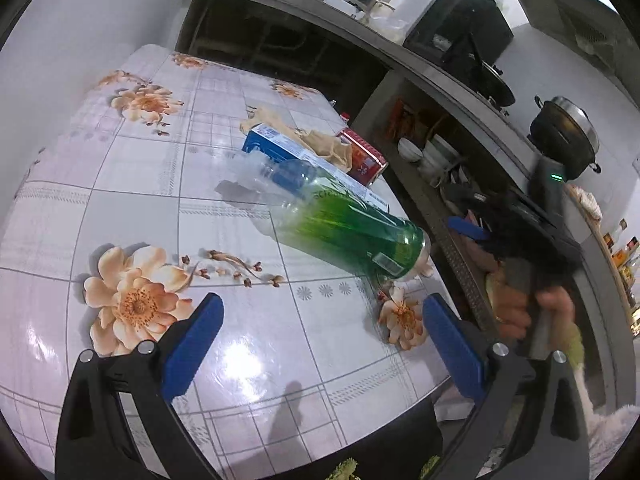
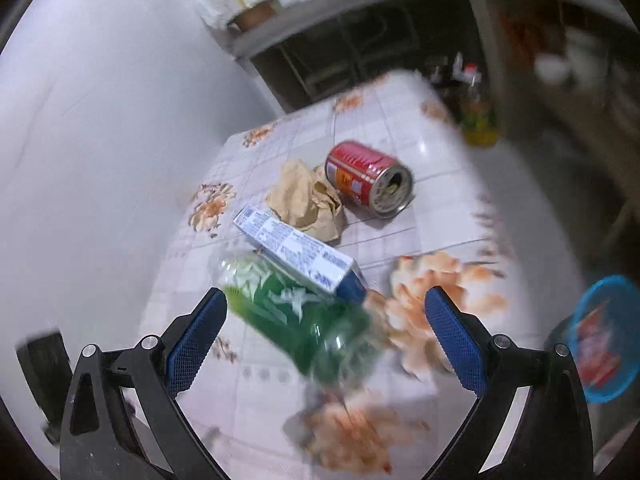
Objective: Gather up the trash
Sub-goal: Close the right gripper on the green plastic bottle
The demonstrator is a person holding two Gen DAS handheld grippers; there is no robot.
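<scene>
A green plastic bottle [image 1: 344,220] lies on its side on the flowered table [image 1: 120,184]; it also shows in the right wrist view [image 2: 304,320]. Behind it lie a blue-and-white carton [image 1: 280,152] [image 2: 296,252], crumpled brown paper [image 1: 320,140] [image 2: 308,200] and a red can [image 1: 364,156] [image 2: 368,178]. My left gripper [image 1: 322,344] is open above the table, short of the bottle. My right gripper [image 2: 326,340] is open, its fingers on either side of the bottle's near end, blurred.
A blue bin [image 2: 604,336] holding red trash stands low at the right of the table. A concrete counter with a stove and pots [image 1: 564,128] runs along the right. An oil bottle [image 2: 478,112] stands beyond the table's far corner. A white wall [image 2: 100,120] is on the left.
</scene>
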